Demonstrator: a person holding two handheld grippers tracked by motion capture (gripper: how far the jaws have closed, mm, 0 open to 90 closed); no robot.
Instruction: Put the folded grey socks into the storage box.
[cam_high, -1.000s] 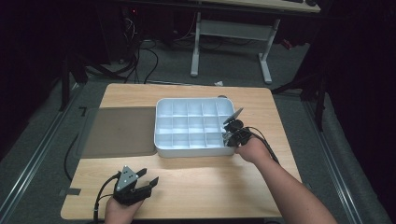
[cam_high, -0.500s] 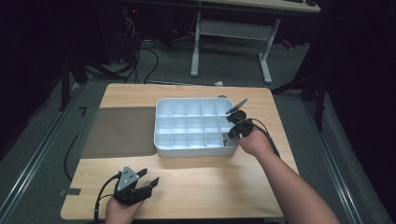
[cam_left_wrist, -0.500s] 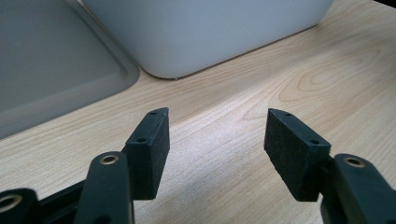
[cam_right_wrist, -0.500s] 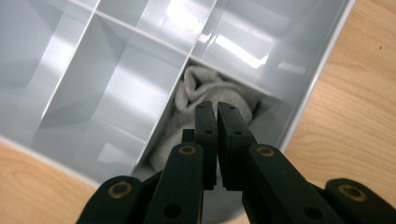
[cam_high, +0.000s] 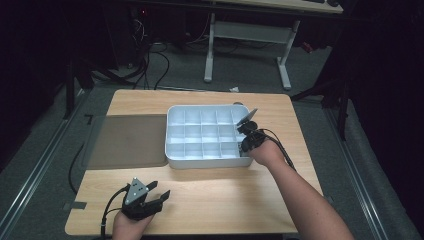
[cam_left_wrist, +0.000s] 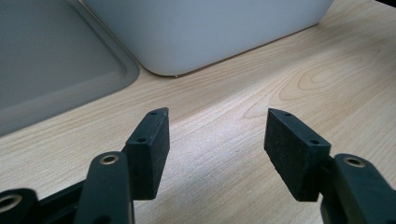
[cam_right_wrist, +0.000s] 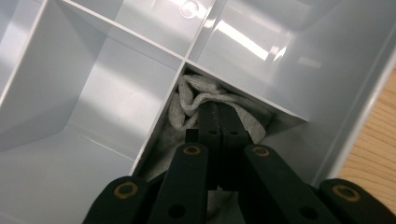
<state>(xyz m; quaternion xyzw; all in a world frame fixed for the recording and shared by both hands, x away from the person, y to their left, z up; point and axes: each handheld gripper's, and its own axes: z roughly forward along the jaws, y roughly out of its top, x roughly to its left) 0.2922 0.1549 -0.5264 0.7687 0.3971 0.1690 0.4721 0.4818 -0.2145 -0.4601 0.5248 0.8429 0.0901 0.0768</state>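
Observation:
A white compartment tray (cam_high: 210, 162) stands mid-table. My right gripper (cam_high: 245, 145) dips into a compartment along the tray's right wall, near the front. In the right gripper view its jaws are pressed together, and the right gripper (cam_right_wrist: 218, 109) is shut on a crumpled grey cloth (cam_right_wrist: 187, 100) that lies in that compartment (cam_right_wrist: 289, 70). My left gripper (cam_high: 162, 197) rests low over the table's front left and holds nothing. In its own view the left gripper (cam_left_wrist: 217, 130) is open over bare wood, and the tray's outer wall (cam_left_wrist: 205, 32) lies ahead.
A flat grey lid or mat (cam_high: 127, 140) lies against the tray's left side, and its corner (cam_left_wrist: 46, 60) sits ahead of the left gripper. Bare wooden tabletop (cam_high: 225, 195) stretches in front of the tray. Beyond the table are desk legs and cables on the floor.
The right hand has shifted slightly left, with its gripper reaching a little further over the tray. The left gripper has not moved.

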